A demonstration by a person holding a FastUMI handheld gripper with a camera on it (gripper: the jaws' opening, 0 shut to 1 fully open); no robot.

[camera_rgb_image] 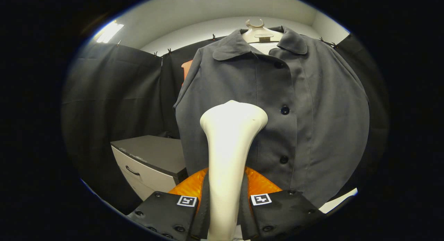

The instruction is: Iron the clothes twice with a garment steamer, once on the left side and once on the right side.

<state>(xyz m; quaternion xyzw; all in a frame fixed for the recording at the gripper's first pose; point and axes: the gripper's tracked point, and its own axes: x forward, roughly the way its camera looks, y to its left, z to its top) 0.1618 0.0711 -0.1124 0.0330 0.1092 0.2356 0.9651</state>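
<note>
In the gripper view the gripper [225, 213] is closed tight on the handle of the white garment steamer [230, 154], both fingers pressing its sides, its head just before the grey buttoned jacket [312, 123] hanging ahead.

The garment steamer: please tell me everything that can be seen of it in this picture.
The garment steamer is cream-white with a smooth, plastic-looking shell. Its narrow handle rises upright between the fingers of the gripper, which press on it from both sides, and widens into a flat, rounded head at the top. The head stands in front of the left half of the grey jacket, beside its button line; contact with the cloth cannot be judged. No steam is visible.
</note>
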